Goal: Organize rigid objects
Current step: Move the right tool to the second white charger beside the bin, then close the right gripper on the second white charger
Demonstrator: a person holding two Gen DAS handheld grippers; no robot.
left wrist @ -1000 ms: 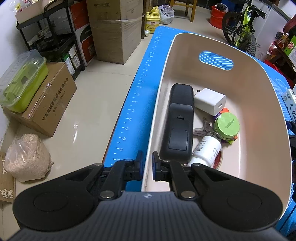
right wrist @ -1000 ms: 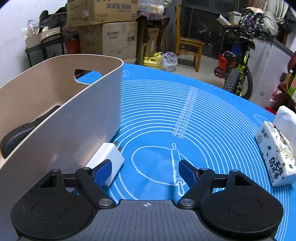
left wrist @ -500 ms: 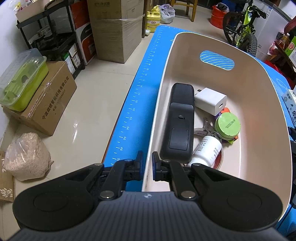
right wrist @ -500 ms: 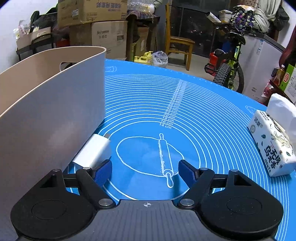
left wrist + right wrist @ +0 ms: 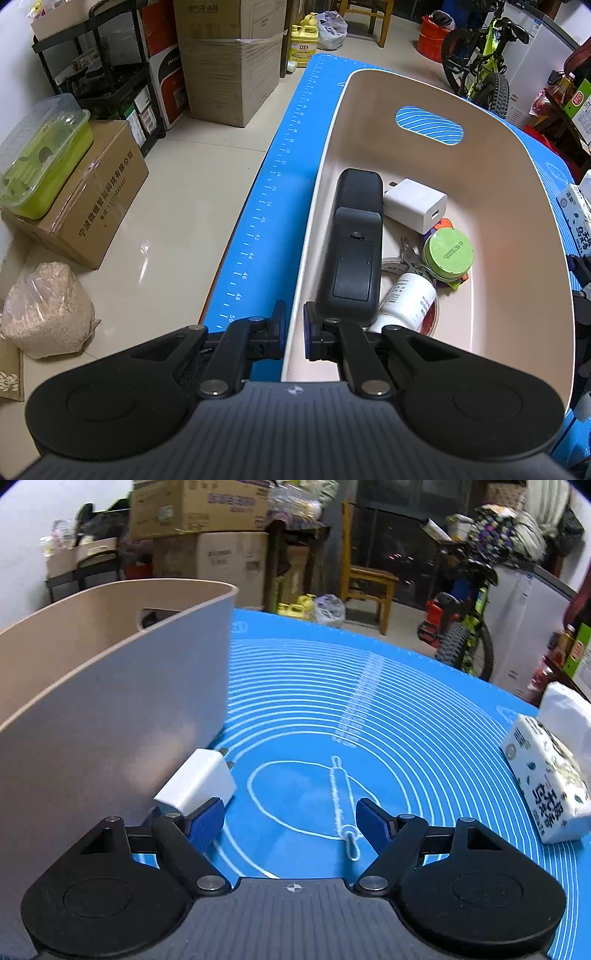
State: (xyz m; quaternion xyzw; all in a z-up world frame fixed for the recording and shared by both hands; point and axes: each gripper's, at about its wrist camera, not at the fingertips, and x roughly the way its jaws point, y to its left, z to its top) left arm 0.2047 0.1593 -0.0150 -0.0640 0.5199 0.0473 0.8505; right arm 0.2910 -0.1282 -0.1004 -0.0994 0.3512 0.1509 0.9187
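Observation:
My left gripper (image 5: 293,321) is shut on the near rim of the beige bin (image 5: 517,177), one finger inside the wall and one outside. Inside the bin lie a black remote (image 5: 356,251), a white charger (image 5: 415,205), a green-lidded jar (image 5: 447,250), a white bottle (image 5: 404,301) and keys (image 5: 408,251). My right gripper (image 5: 290,819) is open low over the blue mat (image 5: 332,701), with nothing between its fingers. A second white charger (image 5: 197,781) lies on the mat against the bin's outer wall (image 5: 110,709), just ahead of the right gripper's left finger.
A tissue pack (image 5: 546,782) lies on the mat at the right. The mat's left edge (image 5: 258,229) drops to the floor, where cardboard boxes (image 5: 92,195), a green container (image 5: 40,155) and a filled bag (image 5: 44,306) stand. A bicycle (image 5: 461,635) and chair stand beyond the table.
The right wrist view swayed slightly left and back, and the white charger now sits a little closer to the left finger. The left gripper and bin have not moved.

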